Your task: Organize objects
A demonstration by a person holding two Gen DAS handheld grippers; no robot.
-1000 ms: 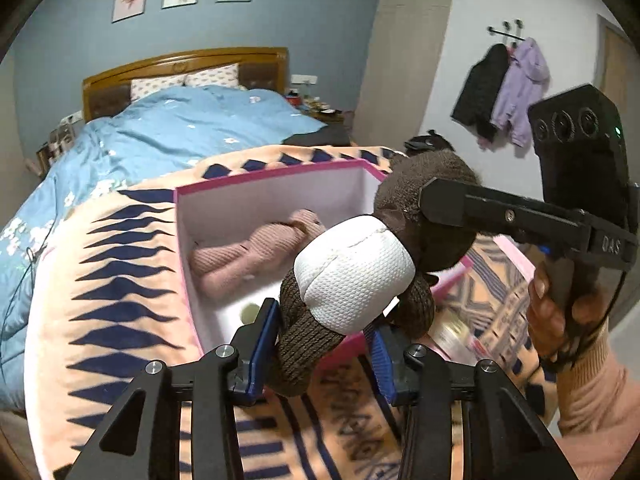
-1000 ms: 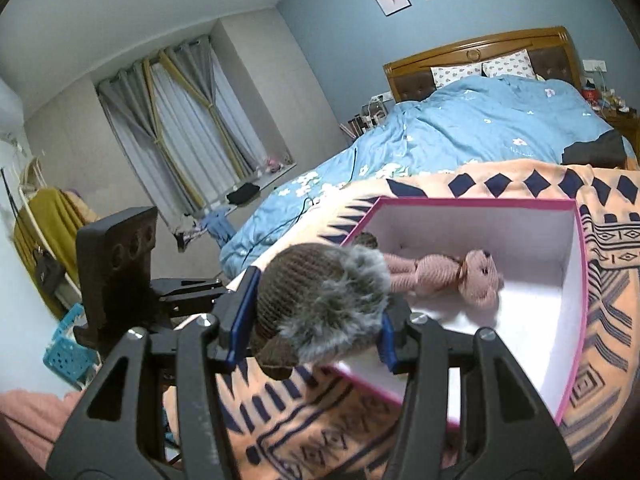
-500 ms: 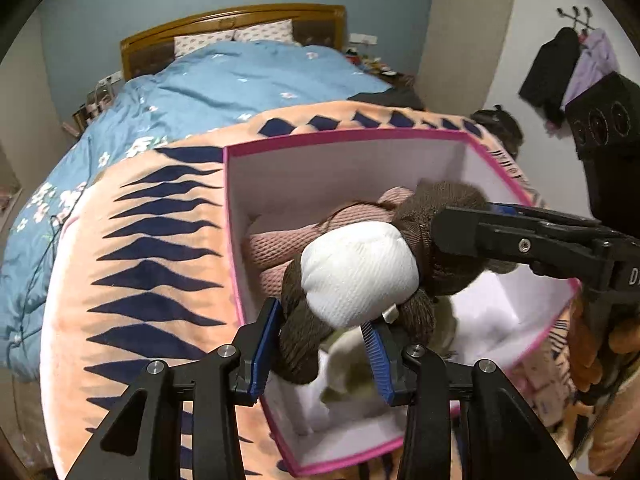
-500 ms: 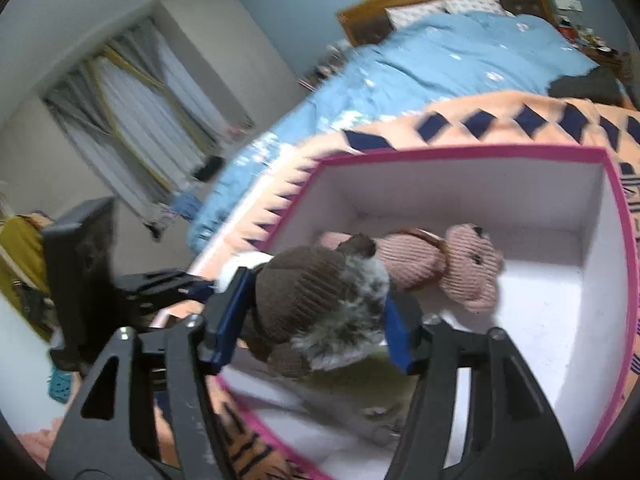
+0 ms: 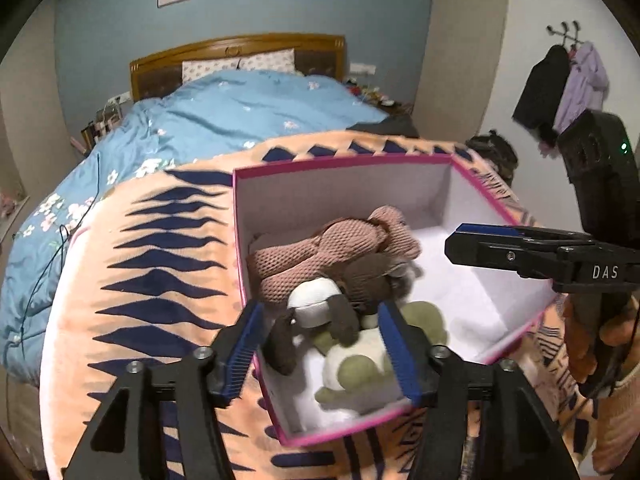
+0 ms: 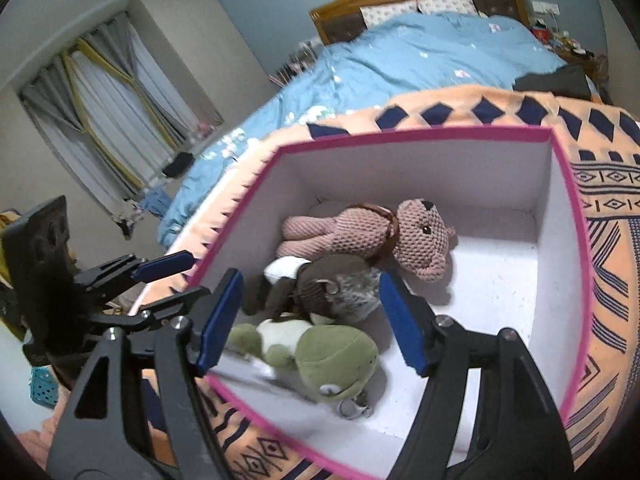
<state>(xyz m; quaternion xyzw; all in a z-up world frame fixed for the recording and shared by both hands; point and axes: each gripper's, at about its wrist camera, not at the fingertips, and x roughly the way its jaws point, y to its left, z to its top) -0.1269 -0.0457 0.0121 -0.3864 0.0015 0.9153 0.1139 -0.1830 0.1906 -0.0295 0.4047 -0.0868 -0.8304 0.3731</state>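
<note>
A brown plush toy [image 6: 324, 288] with a white belly and a grey fur ruff lies inside the pink-rimmed box [image 6: 576, 216], set down between the pink knitted bear [image 6: 368, 236] along the box's far side and the green-and-white plush [image 6: 320, 356] nearer the front rim, where it rests partly on both. The three soft toys crowd one corner of the box, apparently so the rest of its white floor stays free for more.

Both grippers have just been opening around the brown toy. The left gripper [image 5: 320, 340] hangs over the box's near corner with its blue-padded fingers [image 5: 244, 344] spread either side of the toy and clear of it; the right gripper [image 6: 310, 320] stands likewise, fingers apart and holding nothing (the toy sits in the gap, but the pads do not press it).

The box rests on an orange blanket with navy diamonds [image 5: 152, 288], spread over the foot of a bed with a blue duvet [image 5: 240, 116]. A person's hand [image 5: 600, 344] grips the right tool's handle beside the box.
</note>
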